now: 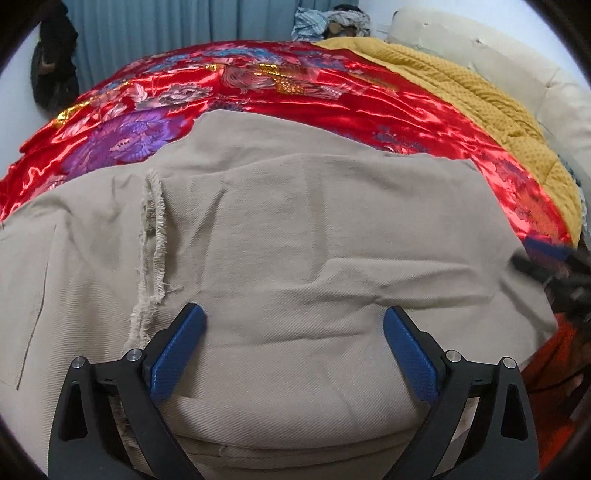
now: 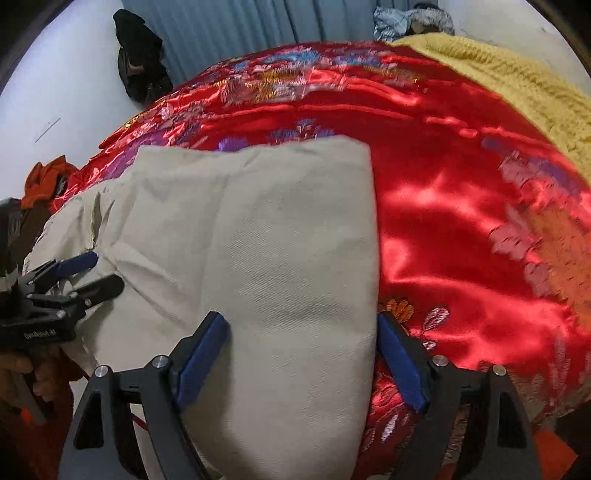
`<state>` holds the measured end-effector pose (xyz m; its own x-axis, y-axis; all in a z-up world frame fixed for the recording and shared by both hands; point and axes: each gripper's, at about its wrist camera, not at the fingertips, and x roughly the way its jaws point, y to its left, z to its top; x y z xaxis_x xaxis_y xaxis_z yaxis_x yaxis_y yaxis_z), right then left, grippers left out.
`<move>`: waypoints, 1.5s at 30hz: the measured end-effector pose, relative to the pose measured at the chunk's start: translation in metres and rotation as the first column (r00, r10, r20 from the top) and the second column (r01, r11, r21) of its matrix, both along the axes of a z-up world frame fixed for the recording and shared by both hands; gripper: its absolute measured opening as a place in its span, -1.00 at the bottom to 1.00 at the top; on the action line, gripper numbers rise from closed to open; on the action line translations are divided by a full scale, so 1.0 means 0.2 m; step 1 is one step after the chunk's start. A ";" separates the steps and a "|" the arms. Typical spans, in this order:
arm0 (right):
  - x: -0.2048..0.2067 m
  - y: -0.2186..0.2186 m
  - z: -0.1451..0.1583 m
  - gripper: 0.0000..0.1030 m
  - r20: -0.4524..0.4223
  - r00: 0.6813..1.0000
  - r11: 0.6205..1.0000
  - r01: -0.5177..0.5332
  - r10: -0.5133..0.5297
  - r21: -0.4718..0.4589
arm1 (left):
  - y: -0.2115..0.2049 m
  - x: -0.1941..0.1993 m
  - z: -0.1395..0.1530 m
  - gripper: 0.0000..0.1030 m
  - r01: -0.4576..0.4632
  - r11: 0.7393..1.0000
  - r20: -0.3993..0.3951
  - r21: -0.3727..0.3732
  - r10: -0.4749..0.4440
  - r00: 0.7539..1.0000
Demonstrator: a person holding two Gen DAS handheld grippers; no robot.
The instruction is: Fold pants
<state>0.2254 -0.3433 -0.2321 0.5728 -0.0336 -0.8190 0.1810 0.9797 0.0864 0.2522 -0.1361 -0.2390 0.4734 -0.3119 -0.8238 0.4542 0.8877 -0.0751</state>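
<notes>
Beige pants (image 1: 280, 236) lie folded over on a red satin bedspread (image 1: 258, 96). A frayed hem (image 1: 153, 236) runs across the upper layer at the left. My left gripper (image 1: 293, 325) is open just above the near part of the pants, its blue pads apart with nothing between them. In the right wrist view the pants (image 2: 258, 229) end in a folded edge on the right. My right gripper (image 2: 303, 328) is open, straddling that edge. The left gripper (image 2: 98, 271) also shows there at the far left, open over the pants.
The bedspread (image 2: 461, 206) fills the area right of the pants. A mustard-yellow blanket (image 1: 461, 92) lies along the far right of the bed. Clothes (image 1: 332, 20) are piled at the head, by a blue curtain (image 1: 147, 33). An orange garment (image 2: 48, 177) lies off the bed's left side.
</notes>
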 end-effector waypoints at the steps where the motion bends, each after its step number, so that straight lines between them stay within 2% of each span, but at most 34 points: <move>1: -0.02 0.02 0.07 0.59 0.065 0.998 0.999 0.002 0.000 -0.032 | 0.00 0.00 0.00 0.90 0.001 1.000 0.003 -0.002 -0.001 1.000; 4: -0.05 0.10 0.25 0.60 0.241 0.969 0.996 -0.031 0.050 -0.081 | 0.00 -0.01 0.00 0.90 0.005 1.000 0.008 -0.003 -0.005 1.000; 7: -0.02 0.20 0.28 0.60 0.295 0.945 0.990 -0.128 0.142 -0.066 | 0.00 -0.01 -0.01 0.90 0.005 1.000 0.007 -0.003 -0.005 1.000; 10: 0.05 0.28 0.19 0.60 0.224 0.951 0.977 -0.210 0.214 -0.040 | 0.00 -0.01 -0.01 0.90 0.005 1.000 0.007 -0.003 -0.005 1.000; 14: 0.17 0.30 -0.07 0.61 -0.024 0.972 0.973 -0.233 0.233 0.002 | -0.01 -0.01 -0.01 0.91 0.015 1.000 0.011 0.018 -0.015 1.000; 18: 0.14 0.32 -0.09 0.65 -0.021 0.965 0.965 -0.260 0.260 -0.044 | -0.01 -0.01 -0.01 0.91 0.015 1.000 0.011 0.012 -0.015 1.000; 21: 0.13 0.31 -0.08 0.65 -0.008 0.967 0.967 -0.253 0.253 -0.037 | -0.01 -0.01 -0.01 0.92 0.014 1.000 0.008 0.006 -0.014 1.000; 24: 0.09 0.29 0.01 0.64 0.064 0.970 0.972 -0.233 0.235 -0.024 | -0.01 -0.01 -0.01 0.92 0.015 1.000 0.008 0.006 -0.015 1.000; 27: 0.03 0.28 0.13 0.64 0.148 0.961 0.972 -0.228 0.234 -0.051 | -0.01 -0.01 -0.01 0.92 0.014 1.000 0.008 0.006 -0.014 1.000; 29: -0.01 0.29 0.16 0.65 0.158 0.957 0.970 -0.237 0.243 -0.057 | -0.01 -0.01 -0.01 0.92 0.014 1.000 0.008 0.007 -0.014 1.000; 32: -0.02 0.29 0.11 0.65 0.076 0.969 0.972 -0.235 0.235 -0.014 | -0.01 -0.01 -0.01 0.93 0.014 1.000 0.007 0.007 -0.014 1.000; 33: -0.01 0.28 0.06 0.65 0.033 0.973 0.974 -0.227 0.226 0.008 | -0.01 -0.01 -0.01 0.93 0.015 1.000 0.007 0.008 -0.015 1.000; 34: 0.01 0.26 -0.02 0.66 -0.052 0.974 0.974 -0.219 0.222 0.057 | -0.02 -0.01 -0.02 0.94 0.019 1.000 0.008 0.019 -0.019 1.000; 35: 0.02 0.26 -0.07 0.66 -0.088 0.971 0.974 -0.216 0.222 0.075 | -0.03 -0.02 -0.02 0.94 0.022 0.999 0.015 0.030 -0.023 1.000; 38: 0.03 0.28 -0.07 0.69 -0.089 0.968 0.972 -0.232 0.235 0.044 | -0.03 -0.01 -0.02 0.95 0.022 0.999 0.007 0.024 -0.022 1.000; 45: 0.03 0.28 -0.09 0.71 -0.079 0.969 0.972 -0.230 0.233 0.049 | -0.02 -0.01 -0.02 0.95 0.026 0.999 0.007 0.031 -0.026 1.000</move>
<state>0.2317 -0.2866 -0.2494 0.4904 0.1244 -0.8626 -0.0421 0.9920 0.1192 0.2497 -0.1411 -0.2435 0.4716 -0.2990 -0.8296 0.4779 0.8773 -0.0445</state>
